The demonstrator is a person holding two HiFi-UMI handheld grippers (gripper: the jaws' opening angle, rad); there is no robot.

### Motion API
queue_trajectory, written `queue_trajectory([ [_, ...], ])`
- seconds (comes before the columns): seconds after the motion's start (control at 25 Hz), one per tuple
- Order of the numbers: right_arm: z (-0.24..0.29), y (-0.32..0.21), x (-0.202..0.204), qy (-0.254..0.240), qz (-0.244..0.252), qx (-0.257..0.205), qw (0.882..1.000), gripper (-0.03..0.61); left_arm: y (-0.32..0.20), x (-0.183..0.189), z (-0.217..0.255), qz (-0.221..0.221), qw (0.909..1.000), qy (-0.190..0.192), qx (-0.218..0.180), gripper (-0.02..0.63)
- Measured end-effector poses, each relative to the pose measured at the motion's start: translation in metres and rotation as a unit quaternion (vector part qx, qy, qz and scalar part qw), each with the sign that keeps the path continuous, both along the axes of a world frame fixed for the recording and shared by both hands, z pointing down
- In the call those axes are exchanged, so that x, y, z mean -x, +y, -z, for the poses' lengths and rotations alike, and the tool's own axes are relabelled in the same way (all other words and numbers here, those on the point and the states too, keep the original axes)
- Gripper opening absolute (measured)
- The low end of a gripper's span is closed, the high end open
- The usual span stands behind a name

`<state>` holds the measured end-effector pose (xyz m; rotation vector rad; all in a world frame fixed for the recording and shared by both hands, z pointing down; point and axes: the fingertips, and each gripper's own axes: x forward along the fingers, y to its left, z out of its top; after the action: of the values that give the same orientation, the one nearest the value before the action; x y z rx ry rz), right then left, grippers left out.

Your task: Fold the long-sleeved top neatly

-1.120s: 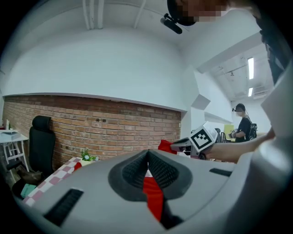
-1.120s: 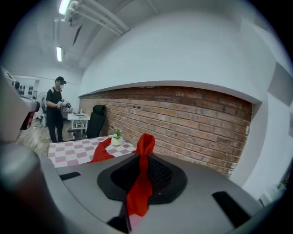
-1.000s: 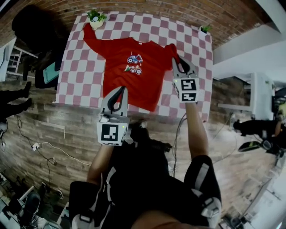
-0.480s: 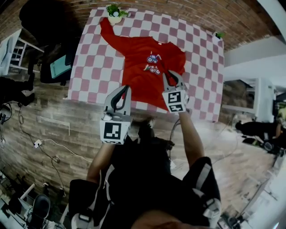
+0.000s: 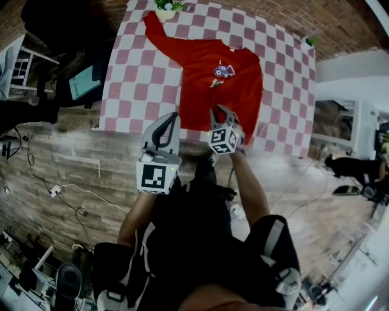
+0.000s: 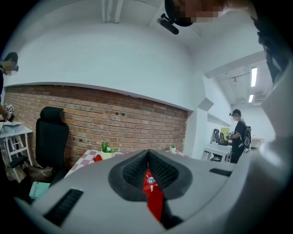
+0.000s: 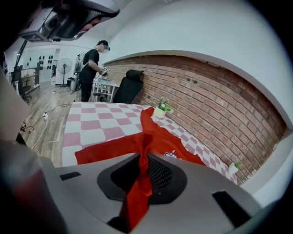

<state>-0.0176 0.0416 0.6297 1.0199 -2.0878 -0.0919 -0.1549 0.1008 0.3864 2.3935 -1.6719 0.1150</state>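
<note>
The red long-sleeved top (image 5: 209, 70) lies face up on the pink-and-white checked table (image 5: 137, 82). One sleeve stretches away to the far left corner. My right gripper (image 5: 220, 112) is shut on the other sleeve's end (image 7: 139, 183), low over the hem at the near edge, so that sleeve runs down over the body. Red cloth hangs bunched through its jaws in the right gripper view (image 7: 145, 157). My left gripper (image 5: 164, 119) is shut and empty, at the near table edge left of the hem. In the left gripper view (image 6: 148, 151) the printed top (image 6: 151, 189) shows only through the slot below the tips.
A potted plant (image 5: 167, 7) stands at the far left corner by the outstretched cuff, and a smaller plant (image 5: 310, 41) at the far right corner. A black office chair (image 5: 58, 30) is left of the table. A brick wall runs behind it, and people stand in the room beyond.
My right gripper has carried the sleeve end from the right shoulder down across the body to the hem. My left gripper has drawn away from the hem toward the table edge.
</note>
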Motion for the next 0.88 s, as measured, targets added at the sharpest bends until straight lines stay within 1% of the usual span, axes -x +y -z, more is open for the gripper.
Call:
queue_trajectory([
  [0.24, -0.046, 0.024, 0.026, 0.016, 0.000, 0.021, 1.000, 0.046, 0.002, 0.019, -0.013, -0.009, 0.9999, -0.003, 0.005, 0.008],
  [0.4, -0.070, 0.037, 0.033, 0.040, 0.000, 0.030, 0.999, 0.046, 0.004, 0.029, -0.017, -0.012, 0.9999, 0.001, 0.007, 0.008],
  [0.56, -0.092, 0.048, 0.041, 0.052, 0.000, 0.052, 0.997, 0.046, 0.007, 0.037, -0.018, -0.015, 0.9999, 0.003, 0.006, 0.008],
  [0.68, -0.104, 0.053, 0.043, 0.061, -0.005, 0.065, 0.996, 0.046, 0.010, 0.043, -0.019, -0.018, 0.9998, 0.002, 0.007, 0.008],
  [0.88, -0.113, 0.056, 0.046, 0.059, -0.014, 0.091, 0.994, 0.046, 0.013, 0.052, -0.021, -0.023, 0.9997, 0.006, 0.006, 0.008],
])
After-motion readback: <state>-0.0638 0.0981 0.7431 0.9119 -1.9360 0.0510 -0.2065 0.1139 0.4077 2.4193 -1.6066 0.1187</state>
